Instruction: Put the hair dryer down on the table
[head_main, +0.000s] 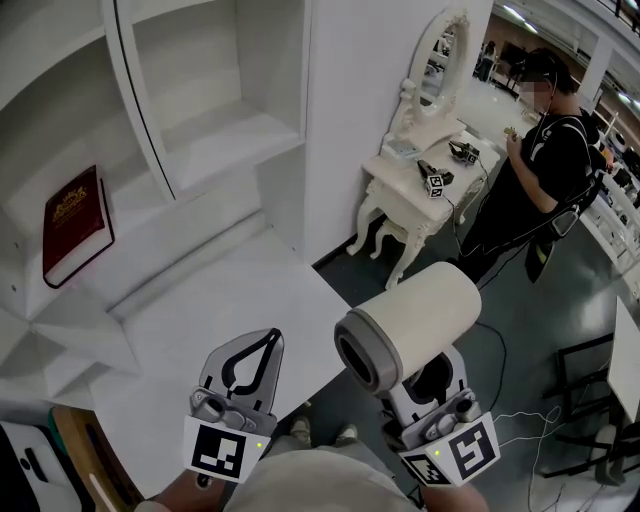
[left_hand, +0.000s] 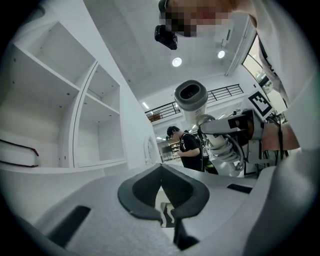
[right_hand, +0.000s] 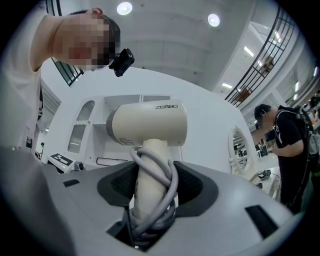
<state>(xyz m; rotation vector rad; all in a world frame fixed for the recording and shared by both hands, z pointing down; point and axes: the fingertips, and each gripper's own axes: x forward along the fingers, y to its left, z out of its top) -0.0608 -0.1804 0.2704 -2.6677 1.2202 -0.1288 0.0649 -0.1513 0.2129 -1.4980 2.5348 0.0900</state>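
R gripper (right_hand: 152, 189) clamps hair dryer (right_hand: 150, 125); cord (right_hand: 169, 186) part-hides handle (right_hand: 149, 152).

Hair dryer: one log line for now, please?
right gripper: shut on cream plastic hair dryer | left gripper: shut, empty | dryer: off white table

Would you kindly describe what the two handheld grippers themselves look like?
Both the left gripper and the right gripper have light grey moulded bodies, and their jaws are lined with dark grey pads. Each carries a white cube printed with black square markers.
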